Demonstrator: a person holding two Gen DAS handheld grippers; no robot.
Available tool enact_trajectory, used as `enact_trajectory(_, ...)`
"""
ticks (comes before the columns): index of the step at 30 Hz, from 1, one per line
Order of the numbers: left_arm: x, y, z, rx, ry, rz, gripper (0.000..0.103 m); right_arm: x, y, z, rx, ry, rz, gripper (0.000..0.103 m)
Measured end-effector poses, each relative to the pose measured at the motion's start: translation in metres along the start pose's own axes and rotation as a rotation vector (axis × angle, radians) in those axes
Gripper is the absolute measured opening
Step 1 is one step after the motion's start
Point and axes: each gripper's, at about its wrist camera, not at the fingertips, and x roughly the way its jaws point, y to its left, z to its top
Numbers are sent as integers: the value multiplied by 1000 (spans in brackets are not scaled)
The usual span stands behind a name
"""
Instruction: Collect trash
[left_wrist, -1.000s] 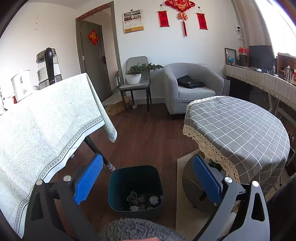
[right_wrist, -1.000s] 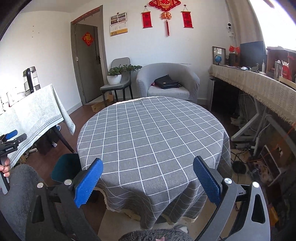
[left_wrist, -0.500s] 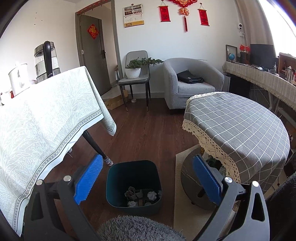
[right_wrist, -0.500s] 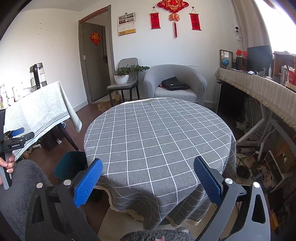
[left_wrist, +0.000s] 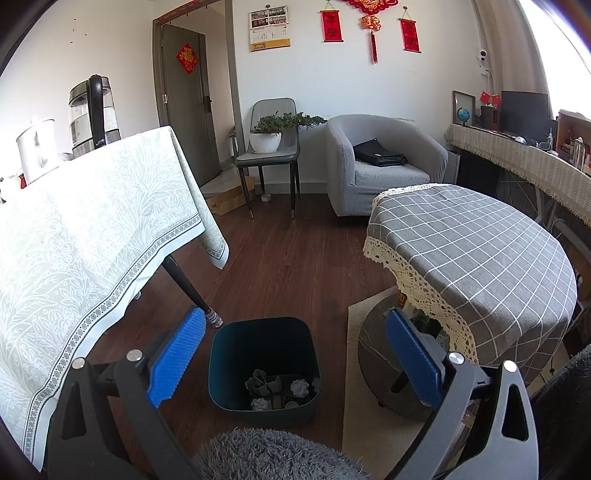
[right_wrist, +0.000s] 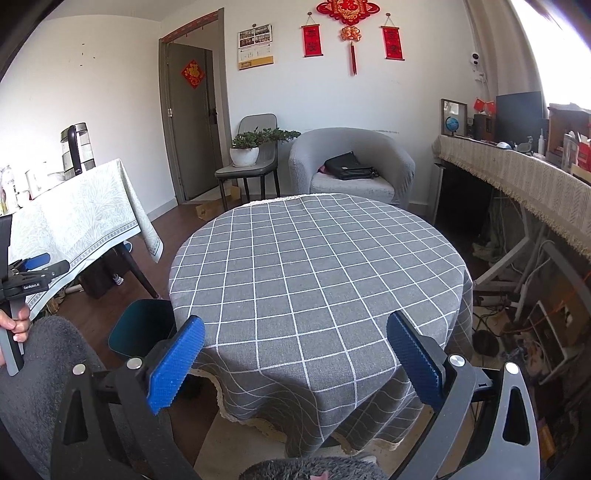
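A dark teal bin (left_wrist: 263, 363) stands on the wood floor below my left gripper (left_wrist: 295, 356), whose blue pads are spread wide with nothing between them. Several crumpled paper balls (left_wrist: 280, 389) lie at the bin's bottom. In the right wrist view, my right gripper (right_wrist: 295, 363) hangs open and empty over the near edge of the round table with the grey checked cloth (right_wrist: 317, 266). No trash shows on that cloth. The bin's rim (right_wrist: 142, 325) peeks out left of the table, and the left gripper (right_wrist: 26, 280) is held in a hand at the far left.
A long table under a pale patterned cloth (left_wrist: 85, 236) carries a kettle (left_wrist: 94, 110) on the left. A chair with a potted plant (left_wrist: 273, 136), a grey armchair (left_wrist: 384, 166) and a cluttered sideboard (right_wrist: 524, 177) line the back and right. A beige rug (left_wrist: 373, 417) lies under the round table.
Both views have tilted and shifted slightly; the bin sits a little higher and fuller in the left wrist view. Both grippers stay open and empty.
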Motion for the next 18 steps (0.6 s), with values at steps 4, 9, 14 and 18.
enact_trajectory(4, 0, 0, 0, -3, 1, -1, 100, -1, -2, -1, 8, 0, 2, 100)
enact_trajectory(9, 0, 1, 0, -2, 1, -1, 100, -1, -3, 0, 9, -1, 3, 100)
enact_trajectory(14, 0, 0, -1, -5, 2, -1, 100, -1, -3, 0, 6, -1, 2, 100)
enact_trajectory(18, 0, 0, 0, -5, 3, -1, 100, -1, -3, -1, 6, 0, 2, 100)
